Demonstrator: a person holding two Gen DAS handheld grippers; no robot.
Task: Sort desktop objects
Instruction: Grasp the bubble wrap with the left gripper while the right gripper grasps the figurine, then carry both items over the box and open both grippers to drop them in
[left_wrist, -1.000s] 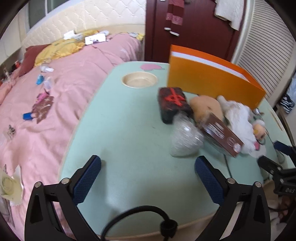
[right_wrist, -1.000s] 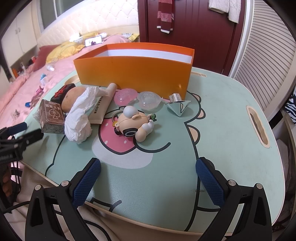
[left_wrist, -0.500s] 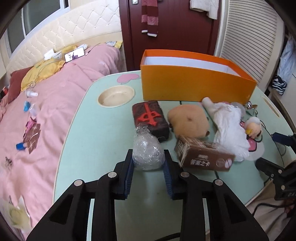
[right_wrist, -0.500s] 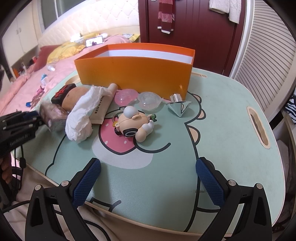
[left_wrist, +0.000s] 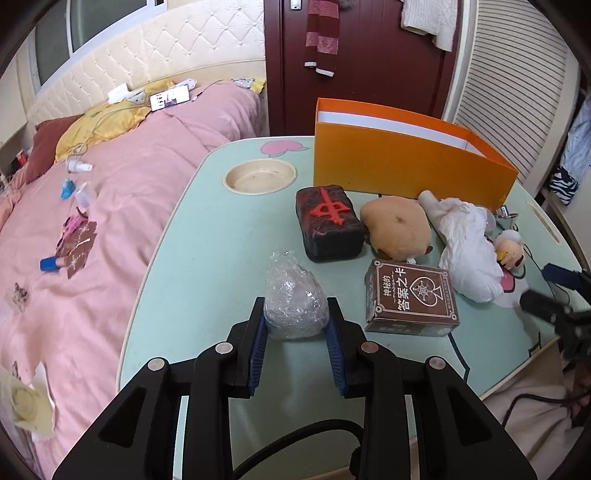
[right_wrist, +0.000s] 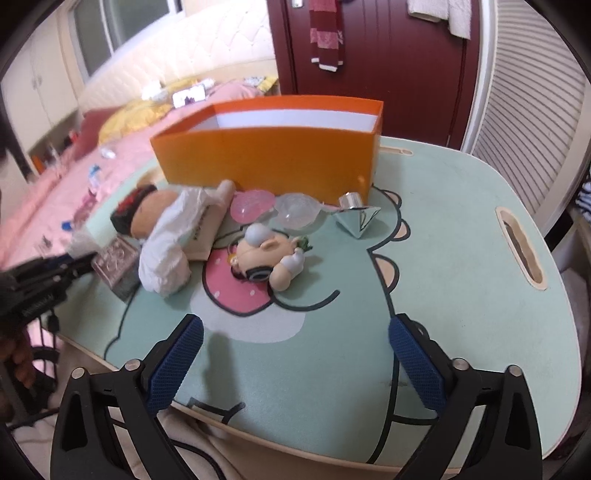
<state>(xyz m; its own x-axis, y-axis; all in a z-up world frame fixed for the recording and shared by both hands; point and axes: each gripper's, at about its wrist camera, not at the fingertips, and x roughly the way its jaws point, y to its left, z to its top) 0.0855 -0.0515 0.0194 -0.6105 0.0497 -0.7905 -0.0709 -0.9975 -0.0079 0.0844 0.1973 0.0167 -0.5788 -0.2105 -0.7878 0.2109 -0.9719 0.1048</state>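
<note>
Blue pads of the left gripper (left_wrist: 296, 325) clamp a crinkled plastic-wrapped bundle (left_wrist: 295, 302) at lower centre; the right gripper (right_wrist: 295, 354), empty over the table (right_wrist: 461, 295), has just narrowed slightly.

Mint-green worktop (left_wrist: 207, 236) w/ cartoon print, rounded corners, round recessed cup well (left_wrist: 260, 176) at far left, slot handle (right_wrist: 519, 251) on right side. On it: orange box (left_wrist: 402, 162) at back, open top, white inside. In front of box, L to R: dark block w/ red character (left_wrist: 327, 223), tan plush (left_wrist: 397, 225) touching it, white crumpled tissue (left_wrist: 467, 247), small figurine (right_wrist: 267, 260) lying on the pink print. Brown card box (left_wrist: 410, 297) near front edge, plastic-wrapped lump (left_wrist: 295, 301) just beside it. Pink dome (right_wrist: 253, 203) & clear dome (right_wrist: 297, 212) by box wall; silver cone piece (right_wrist: 356, 216) to their right.
</note>
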